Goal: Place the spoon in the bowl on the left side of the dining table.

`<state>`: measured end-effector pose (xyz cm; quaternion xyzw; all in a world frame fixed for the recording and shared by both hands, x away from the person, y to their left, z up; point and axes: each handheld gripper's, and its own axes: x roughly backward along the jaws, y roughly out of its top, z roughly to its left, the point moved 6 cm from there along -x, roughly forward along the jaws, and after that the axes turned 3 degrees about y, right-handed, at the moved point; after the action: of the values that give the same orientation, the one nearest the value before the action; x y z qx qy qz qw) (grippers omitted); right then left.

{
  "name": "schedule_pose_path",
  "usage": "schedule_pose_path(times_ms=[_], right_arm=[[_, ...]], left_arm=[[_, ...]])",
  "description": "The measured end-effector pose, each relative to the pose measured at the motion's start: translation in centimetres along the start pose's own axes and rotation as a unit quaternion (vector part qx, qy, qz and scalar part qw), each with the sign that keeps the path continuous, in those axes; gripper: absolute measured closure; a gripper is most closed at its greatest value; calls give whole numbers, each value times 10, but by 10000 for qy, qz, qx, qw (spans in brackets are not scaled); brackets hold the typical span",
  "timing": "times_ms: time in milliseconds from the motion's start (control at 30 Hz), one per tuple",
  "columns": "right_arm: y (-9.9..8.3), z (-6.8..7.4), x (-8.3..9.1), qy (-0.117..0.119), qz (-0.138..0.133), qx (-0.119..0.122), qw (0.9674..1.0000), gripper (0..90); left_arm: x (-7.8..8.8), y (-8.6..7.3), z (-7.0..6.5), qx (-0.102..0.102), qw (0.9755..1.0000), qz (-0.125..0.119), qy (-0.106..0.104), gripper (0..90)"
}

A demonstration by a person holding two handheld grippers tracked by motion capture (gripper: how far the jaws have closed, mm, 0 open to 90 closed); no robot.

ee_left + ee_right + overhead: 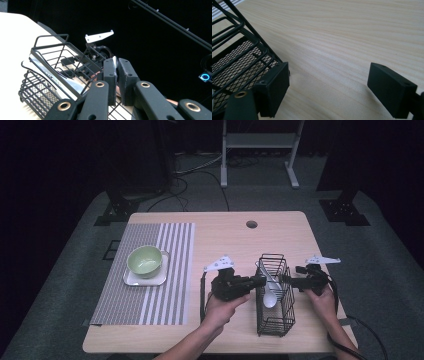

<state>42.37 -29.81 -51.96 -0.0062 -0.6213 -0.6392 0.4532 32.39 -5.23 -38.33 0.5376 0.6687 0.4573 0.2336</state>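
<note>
Now the left gripper (257,281) is being held at the left side of the wire basket (287,317), which is standing toward the right of the bench (225,240). Its jaws are being pressed together on the thin white handle of the spoon (270,298); in the left gripper view that handle (115,65) is being pinched between the two pads. The spoon's bowl is being kept inside the basket. The right gripper (289,280) is being held just beside the basket's right wall, jaws standing wide apart with bare bench between them. A green bowl (145,260) is sitting on a small tray (134,279) on the striped mat (165,300), well apart.
</note>
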Motion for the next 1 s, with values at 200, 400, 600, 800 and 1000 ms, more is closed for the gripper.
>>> schedule_pose_path(times_ms=[200,400,600,800,1000], right_arm=[[0,0,0,-3,3,-11,10000,167],[0,0,0,-11,7,-5,10000,167],[0,0,0,-19,17,-5,10000,167],[0,0,0,-33,23,-3,10000,167],[0,0,-1,-40,34,-5,10000,167]], left_arm=[[7,11,3,316,9992,-169,-188,851],[14,23,1,432,9982,-317,-287,851],[21,33,-2,471,9971,-461,-390,851],[28,43,-2,511,9961,-597,-405,851],[34,47,2,647,9943,-736,-431,851]])
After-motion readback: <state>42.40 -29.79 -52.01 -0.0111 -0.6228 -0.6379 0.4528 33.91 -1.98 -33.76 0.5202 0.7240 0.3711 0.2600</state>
